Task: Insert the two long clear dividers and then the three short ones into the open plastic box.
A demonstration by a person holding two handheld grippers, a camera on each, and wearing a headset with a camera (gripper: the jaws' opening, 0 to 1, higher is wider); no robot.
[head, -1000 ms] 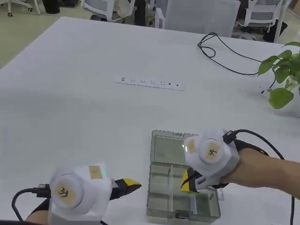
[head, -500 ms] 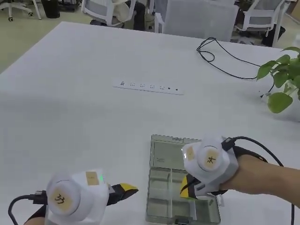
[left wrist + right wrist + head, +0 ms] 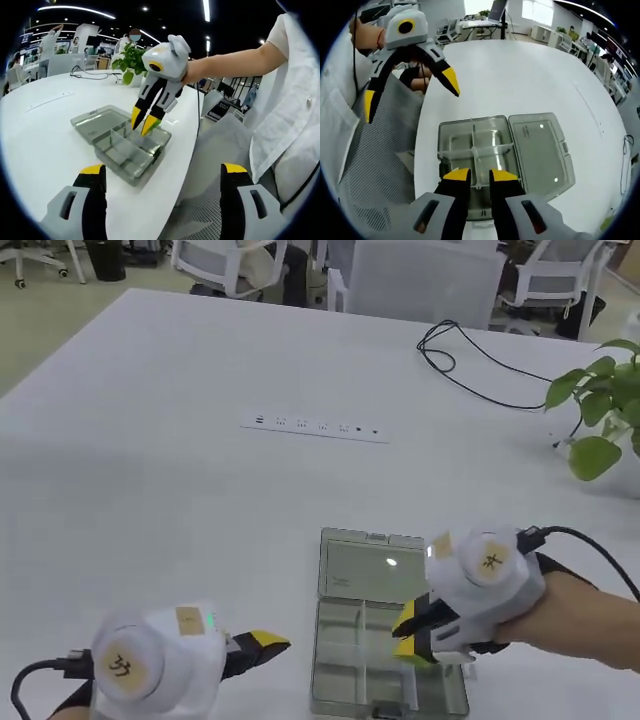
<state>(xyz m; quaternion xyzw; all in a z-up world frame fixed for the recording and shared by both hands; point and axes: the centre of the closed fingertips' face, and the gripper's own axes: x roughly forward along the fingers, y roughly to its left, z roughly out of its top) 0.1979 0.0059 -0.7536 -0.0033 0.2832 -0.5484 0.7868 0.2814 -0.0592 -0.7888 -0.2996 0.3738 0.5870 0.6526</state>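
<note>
Where your left hand sits: the left gripper (image 3: 162, 170) has its jaws spread wide with nothing between them, over the counter (image 3: 150, 490) to the left of the box.
Your right gripper (image 3: 480, 175): jaws almost together with a thin gap, tips just above the tray half of the box; you cannot tell whether a clear piece is pinched there.
Under it, the plastic box (image 3: 340, 660): stands on the counter near its front edge, lid (image 3: 372, 565) folded back flat on the far side.
Inside, the dividers (image 3: 474, 147): clear strips stand crossed in the tray.
Farther off: a power strip (image 3: 315, 426), then a black cable (image 3: 470, 355) and a plant (image 3: 600, 400).
</note>
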